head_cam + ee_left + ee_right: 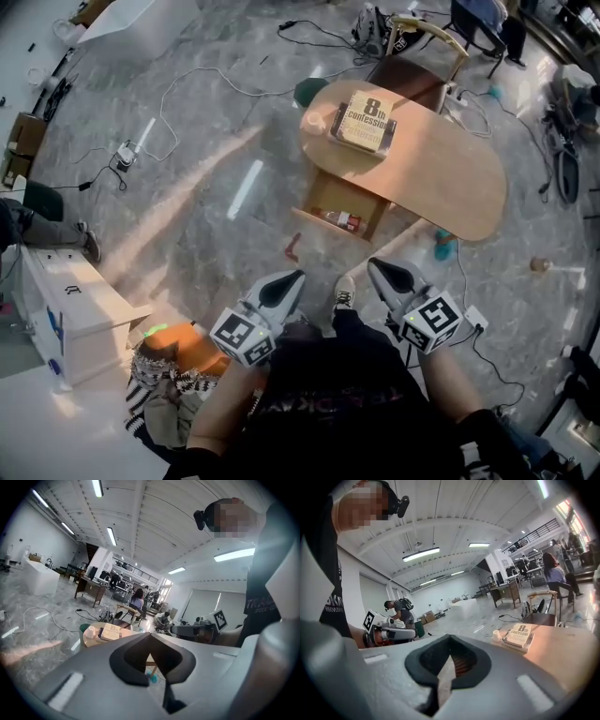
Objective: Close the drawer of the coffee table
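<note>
The oval wooden coffee table [441, 178] stands ahead of me in the head view. Its drawer [328, 197] is pulled out toward me, with a small bottle [343, 220] lying inside. A book [367, 122] rests on the tabletop. My left gripper [294, 278] and right gripper [377, 269] are both shut and empty. They hover side by side short of the drawer front without touching it. In the left gripper view the table [93, 641] and book [111, 631] lie beyond the shut left gripper [151, 636]. The right gripper view shows the book [519, 636] past the shut right gripper [450, 638].
A white cabinet [80, 309] stands at the left, with a patterned cloth pile [169, 384] beside it. Cables [187, 84] run over the marble floor. A chair [417, 70] is behind the table. A red item [292, 247] and a teal one [445, 247] lie near the table.
</note>
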Demonstrator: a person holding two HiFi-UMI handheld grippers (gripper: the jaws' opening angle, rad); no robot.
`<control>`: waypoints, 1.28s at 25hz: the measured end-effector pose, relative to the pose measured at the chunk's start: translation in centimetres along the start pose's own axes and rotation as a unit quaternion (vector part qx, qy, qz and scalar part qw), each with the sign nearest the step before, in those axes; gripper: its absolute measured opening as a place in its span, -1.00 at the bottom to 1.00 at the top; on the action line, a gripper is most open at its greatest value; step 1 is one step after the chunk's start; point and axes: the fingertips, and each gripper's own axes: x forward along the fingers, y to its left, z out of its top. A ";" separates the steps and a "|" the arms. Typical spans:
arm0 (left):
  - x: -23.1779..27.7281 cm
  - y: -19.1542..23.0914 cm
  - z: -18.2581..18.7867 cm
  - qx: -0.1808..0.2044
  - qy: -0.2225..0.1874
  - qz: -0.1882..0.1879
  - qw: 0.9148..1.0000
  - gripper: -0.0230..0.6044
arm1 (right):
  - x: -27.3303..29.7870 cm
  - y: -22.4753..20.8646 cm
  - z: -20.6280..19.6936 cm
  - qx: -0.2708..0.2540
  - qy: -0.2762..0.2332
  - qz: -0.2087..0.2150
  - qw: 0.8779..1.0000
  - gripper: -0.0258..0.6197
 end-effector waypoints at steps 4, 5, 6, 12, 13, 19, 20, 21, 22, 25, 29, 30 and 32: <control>0.9 1.7 0.3 0.020 0.019 -0.013 1.000 -0.94 | 0.4 -1.2 -0.1 0.015 -0.007 -0.030 0.999 -0.92; 0.9 2.3 0.4 0.023 0.023 -0.018 0.999 -0.94 | 0.6 -1.2 -0.2 0.019 -0.010 -0.039 0.999 -0.92; 0.8 2.9 0.3 0.027 0.027 -0.024 0.999 -0.94 | 0.9 -1.1 -0.3 0.022 -0.013 -0.049 0.998 -0.92; -0.9 6.6 -0.1 0.057 0.066 -0.089 0.992 -0.94 | 2.0 0.5 -1.5 0.048 -0.042 -0.137 0.989 -0.92; -1.5 7.3 -0.2 0.063 0.072 -0.099 0.990 -0.94 | 2.4 1.1 -1.7 0.053 -0.048 -0.153 0.986 -0.92; -4.3 11.2 -0.9 0.085 0.096 -0.147 0.981 -0.94 | 4.0 5.3 -4.3 0.067 -0.061 -0.220 0.971 -0.92; -4.7 11.6 -1.2 0.088 0.098 -0.153 0.979 -0.94 | 4.1 6.0 -4.8 0.067 -0.061 -0.229 0.969 -0.92; -5.1 12.0 -1.4 0.089 0.099 -0.159 0.978 -0.94 | 4.2 6.6 -5.2 0.068 -0.063 -0.238 0.967 -0.92; -5.6 12.3 -1.6 0.090 0.099 -0.163 0.977 -0.94 | 4.2 7.2 -5.6 0.068 -0.064 -0.246 0.965 -0.92; -6.4 13.5 -2.6 0.093 0.101 -0.169 0.976 -0.94 | 4.3 8.3 -6.7 0.062 -0.065 -0.268 0.959 -0.92; -5.9 14.7 -4.3 0.094 0.109 -0.159 0.977 -0.94 | 4.3 7.5 -8.5 0.067 -0.064 -0.281 0.955 -0.92; -5.7 14.8 -4.7 0.098 0.111 -0.156 0.977 -0.94 | 4.2 7.1 -9.0 0.071 -0.062 -0.283 0.954 -0.92; -5.1 15.1 -5.5 0.109 0.114 -0.148 0.976 -0.94 | 4.1 5.9 -9.8 0.078 -0.058 -0.287 0.953 -0.92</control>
